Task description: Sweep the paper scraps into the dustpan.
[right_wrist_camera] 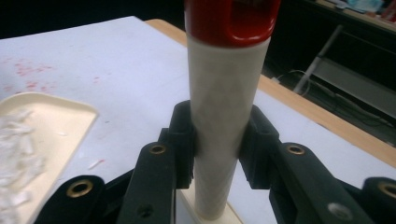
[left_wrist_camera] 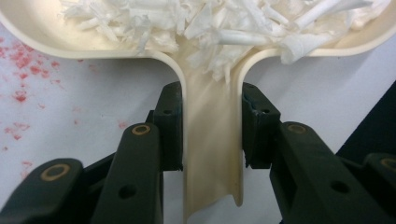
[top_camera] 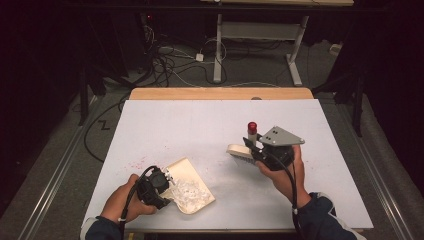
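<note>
A cream dustpan [top_camera: 196, 176] lies near the table's front left and holds a heap of white shreds [top_camera: 190, 191]. My left gripper [top_camera: 166, 192] is shut on the dustpan's handle [left_wrist_camera: 212, 140], with the shreds [left_wrist_camera: 210, 28] piled just beyond the jaws. My right gripper [top_camera: 254, 146] is shut on the white handle [right_wrist_camera: 224, 107] of a small brush [top_camera: 240, 151], right of centre. The brush handle stands nearly upright with its red cap [right_wrist_camera: 231, 18] on top. The brush head rests low by the table. In the right gripper view the dustpan [right_wrist_camera: 60, 116] lies off to the left.
A white sheet [top_camera: 200, 120] covers the table, with a wooden edge [top_camera: 220, 93] at the far side. Red specks [top_camera: 137, 162] stain the sheet left of the dustpan. Beyond the table stand a white desk frame [top_camera: 295, 55] and floor cables [top_camera: 170, 65].
</note>
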The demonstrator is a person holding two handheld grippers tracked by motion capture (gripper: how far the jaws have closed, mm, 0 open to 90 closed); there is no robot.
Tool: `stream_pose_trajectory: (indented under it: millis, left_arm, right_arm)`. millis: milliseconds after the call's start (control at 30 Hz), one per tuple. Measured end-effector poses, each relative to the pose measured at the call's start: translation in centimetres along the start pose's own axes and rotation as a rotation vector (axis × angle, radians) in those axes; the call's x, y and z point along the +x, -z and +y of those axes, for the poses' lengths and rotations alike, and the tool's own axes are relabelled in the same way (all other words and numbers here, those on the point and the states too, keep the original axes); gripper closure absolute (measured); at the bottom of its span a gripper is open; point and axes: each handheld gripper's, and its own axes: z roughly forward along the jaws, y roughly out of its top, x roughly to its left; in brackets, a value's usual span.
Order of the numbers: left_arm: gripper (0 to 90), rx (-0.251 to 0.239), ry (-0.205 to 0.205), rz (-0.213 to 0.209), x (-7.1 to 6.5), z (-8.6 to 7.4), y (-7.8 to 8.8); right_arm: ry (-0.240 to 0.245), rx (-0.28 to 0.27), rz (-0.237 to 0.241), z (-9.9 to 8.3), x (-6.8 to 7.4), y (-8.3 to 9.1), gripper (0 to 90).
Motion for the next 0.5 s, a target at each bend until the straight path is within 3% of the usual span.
stream_pose_trajectory:
  millis: [267, 500]
  left_arm:
    - [63.1, -0.002, -0.002, -0.002, -0.2, 0.2, 0.1]
    - [63.1, 0.005, 0.006, -0.016, -0.1, 0.5, 0.2]
  right_arm:
    - [0.008, -0.021, 0.056, 0.8, 3.6, -0.1, 70.0]
    - [-0.017, -0.051, 0.109, 1.7, 5.6, -1.4, 69.9]
